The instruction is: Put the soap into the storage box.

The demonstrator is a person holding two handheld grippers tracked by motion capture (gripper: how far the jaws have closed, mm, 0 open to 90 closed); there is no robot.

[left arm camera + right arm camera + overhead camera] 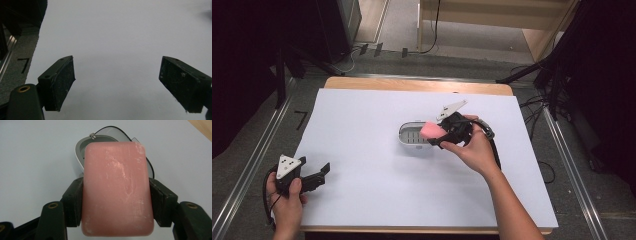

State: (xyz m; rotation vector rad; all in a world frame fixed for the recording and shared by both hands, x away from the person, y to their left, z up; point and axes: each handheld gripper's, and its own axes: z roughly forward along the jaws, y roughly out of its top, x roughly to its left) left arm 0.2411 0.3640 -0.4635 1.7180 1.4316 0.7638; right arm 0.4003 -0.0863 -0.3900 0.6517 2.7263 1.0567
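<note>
Pink soap (117, 188) sits clamped in the right claw (116, 202), just above the soap dish (412, 135). Lower it slowly and flat. Left claw (117, 82) waits wide apart, holding nothing.

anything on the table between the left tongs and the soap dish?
Nothing. In the high view, only bare white sheet lies between the left tongs and the soap dish. The right tongs hold the pink soap over the dish.
</note>
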